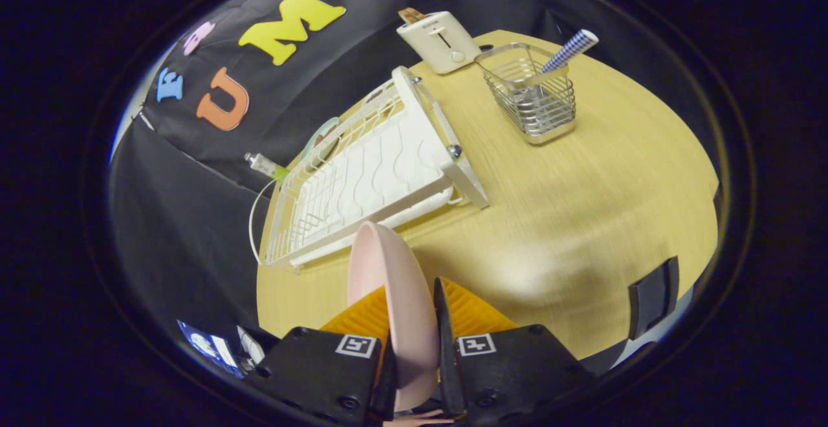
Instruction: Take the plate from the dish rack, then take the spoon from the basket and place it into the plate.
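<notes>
Fingers (414,307) clamping plate (388,284), spoon (569,50) in basket (533,100)

No readable text, brand or number appears; the tongs (414,320) carry only two square black-and-white marker tags, no words.

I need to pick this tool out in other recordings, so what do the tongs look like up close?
The tongs have two bulky black housings with rounded corners and dark screws, each carrying a small square black-and-white marker on top. From them reach two fingers with orange, finely ribbed pads; the one beside the white dish rack looks orange throughout, the other has a black edge.
</notes>
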